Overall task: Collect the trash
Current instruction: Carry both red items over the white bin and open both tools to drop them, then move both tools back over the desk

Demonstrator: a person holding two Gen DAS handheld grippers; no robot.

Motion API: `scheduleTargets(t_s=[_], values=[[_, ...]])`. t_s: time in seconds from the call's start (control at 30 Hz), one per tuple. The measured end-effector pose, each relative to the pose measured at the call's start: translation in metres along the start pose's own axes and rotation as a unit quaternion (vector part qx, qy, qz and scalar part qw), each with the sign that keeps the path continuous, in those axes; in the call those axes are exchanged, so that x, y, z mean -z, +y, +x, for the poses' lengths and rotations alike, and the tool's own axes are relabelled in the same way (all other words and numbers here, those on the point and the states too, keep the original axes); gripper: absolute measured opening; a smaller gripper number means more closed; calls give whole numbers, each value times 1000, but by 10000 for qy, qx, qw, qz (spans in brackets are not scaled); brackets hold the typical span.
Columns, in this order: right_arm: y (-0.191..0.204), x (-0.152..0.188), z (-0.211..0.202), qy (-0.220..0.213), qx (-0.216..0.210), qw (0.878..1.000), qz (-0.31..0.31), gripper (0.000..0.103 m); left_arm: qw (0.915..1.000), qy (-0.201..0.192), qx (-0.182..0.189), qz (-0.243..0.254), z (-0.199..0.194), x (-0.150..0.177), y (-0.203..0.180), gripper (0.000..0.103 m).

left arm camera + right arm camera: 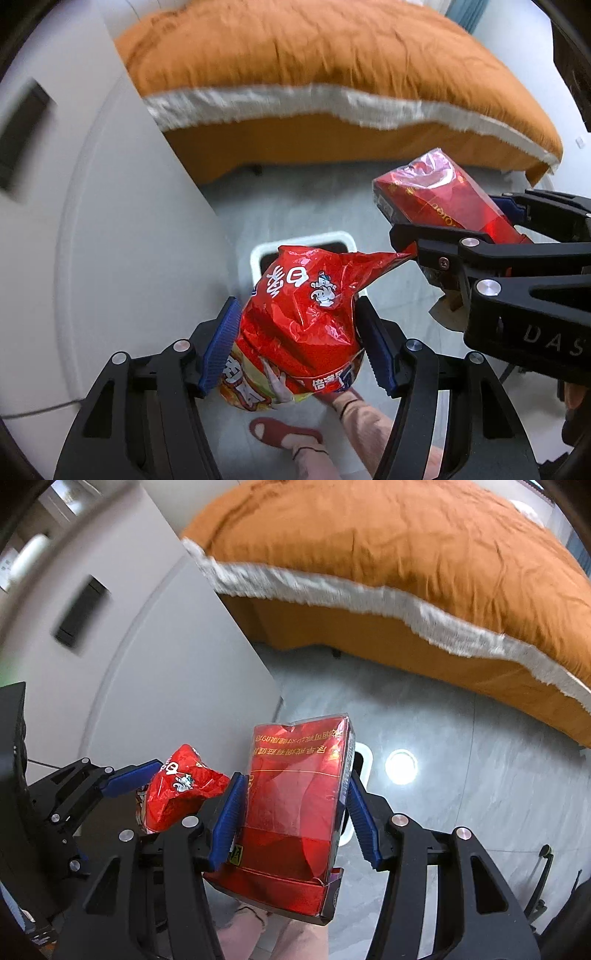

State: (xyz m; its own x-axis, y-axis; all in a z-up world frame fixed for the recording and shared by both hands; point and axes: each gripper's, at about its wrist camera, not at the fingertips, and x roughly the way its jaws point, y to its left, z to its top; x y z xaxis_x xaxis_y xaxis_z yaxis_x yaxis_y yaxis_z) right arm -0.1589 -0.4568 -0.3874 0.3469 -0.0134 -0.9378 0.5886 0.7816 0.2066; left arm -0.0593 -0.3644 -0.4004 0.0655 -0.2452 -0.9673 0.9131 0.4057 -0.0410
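The white bin (258,254) stands on the grey floor (306,206) and serves as the landmark; its rim shows only in part, since the red snack bag (303,314) hangs directly over its dark mouth; the left gripper (295,343) carries that bag, its blue fingers (219,347) standing about half apart with the crumpled foil bulging between them, the left pad against the bag, the right pad's contact unclear. To the right of the bin and higher, the right gripper (291,812) holds the red carton (295,805) upright, fingers partly open and closed against its two sides; in the right wrist view the bin's rim (365,757) peeks out just behind the carton. Left of the bin rises a white cabinet wall (129,221), close by; beyond the bin lies the bed with an orange cover (314,55) and white fringe, its edge overhanging open floor. Nearer than the bin, a person's trouser legs and a red slipper (284,432) occupy the floor; right of the bin the floor lies open.
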Motion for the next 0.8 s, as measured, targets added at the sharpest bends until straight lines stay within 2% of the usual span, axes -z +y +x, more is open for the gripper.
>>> scheduleTargets(t_s=[0.03, 0.07, 0.1, 0.13, 0.17, 0.27, 0.37, 0.53, 0.8], values=[[-2, 1, 8, 44, 2, 10000, -11, 58, 9999, 105, 46, -26, 16, -1, 1, 86], [-5, 1, 21, 143, -38, 9999, -51, 67, 9998, 194, 35, -63, 31, -1, 2, 98], [-8, 2, 31, 224, -39, 9997, -112, 75, 9997, 214, 7, -77, 41, -1, 2, 98], [-9, 2, 39, 242, 24, 9996, -167, 96, 9995, 290, -40, -66, 52, 1, 3, 98], [-11, 3, 47, 228, 151, 9993, -238, 99, 9992, 386, -87, -45, 62, 3, 3, 98], [-12, 6, 66, 359, 384, 9976, -439, 99, 9985, 509, -194, 4, 80, 5, 3, 98], [-8, 9, 71, 424, 499, 9960, -606, 99, 9983, 539, -206, 0, 80, 7, 4, 98], [-2, 8, 61, 352, 462, 9956, -736, 99, 9987, 470, -150, -161, 55, 7, 9, 98], [14, 3, 10, 55, 395, 9972, -631, 99, 9988, 199, -228, -390, -5, 6, 9, 98]])
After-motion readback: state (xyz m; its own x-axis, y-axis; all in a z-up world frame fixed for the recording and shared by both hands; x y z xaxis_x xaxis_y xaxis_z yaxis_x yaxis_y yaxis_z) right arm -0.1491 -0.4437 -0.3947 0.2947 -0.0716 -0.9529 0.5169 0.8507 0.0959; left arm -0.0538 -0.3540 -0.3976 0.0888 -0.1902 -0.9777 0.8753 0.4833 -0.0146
